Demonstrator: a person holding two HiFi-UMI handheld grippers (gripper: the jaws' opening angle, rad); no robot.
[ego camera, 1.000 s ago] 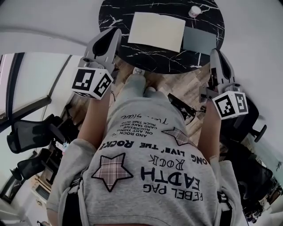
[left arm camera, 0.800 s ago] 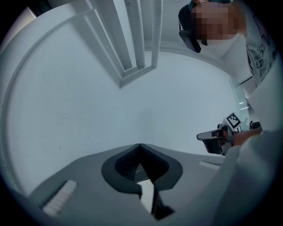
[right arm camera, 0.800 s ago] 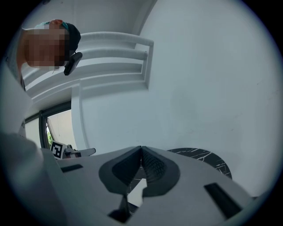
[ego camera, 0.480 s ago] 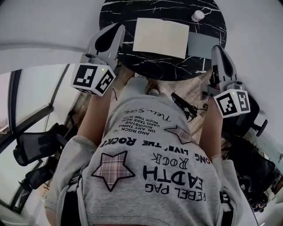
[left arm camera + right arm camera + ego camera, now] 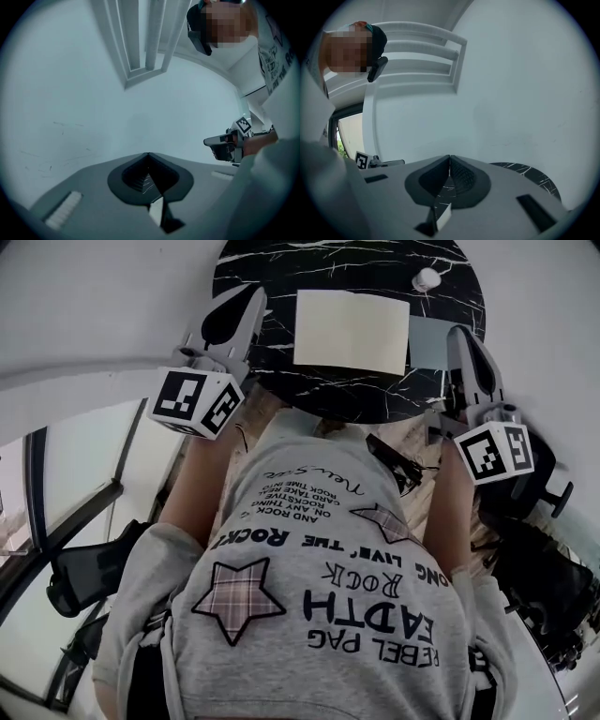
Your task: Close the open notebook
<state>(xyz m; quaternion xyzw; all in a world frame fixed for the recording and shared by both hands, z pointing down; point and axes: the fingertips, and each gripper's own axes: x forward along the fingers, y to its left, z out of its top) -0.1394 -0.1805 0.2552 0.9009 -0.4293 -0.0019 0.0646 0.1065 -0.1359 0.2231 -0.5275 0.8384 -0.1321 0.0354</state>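
Wood floor point(image 5: 417, 432) shows below the person, who stands facing a round black tabletop point(image 5: 328, 390) veined with white. Nearest the head camera is a grey shirt point(image 5: 309, 549) with printed words and plaid stars, and a bare forearm reaches out on either side of it. To the left, low down, sits a dark chair point(image 5: 84, 577).

The left tongs point(image 5: 246, 304) point away from the body, their marker cube point(image 5: 195, 401) toward the camera and their tip showing over the tabletop's left rim. In the left gripper view the left tongs point(image 5: 148, 155) are pressed fully together at the tip, with nothing between them and pale wall beyond. The right tongs point(image 5: 464, 343) point the same way, their own cube point(image 5: 494, 451) nearer the body and their tip at the tabletop's right rim. In the right gripper view the right tongs point(image 5: 450, 158) are likewise closed tight and empty, with a slice of tabletop point(image 5: 529, 174) to their right.

Between the two tips the notebook point(image 5: 352, 332) lies open and flat on the tabletop, a cream page facing up and a grey leaf spread to its right, close beside the right tongs in the head view. Neither pair touches it. Beyond the notebook, near the far rim, rests a small white thing point(image 5: 425, 279) too small to identify. Behind it all rises a plain white wall point(image 5: 112, 296).
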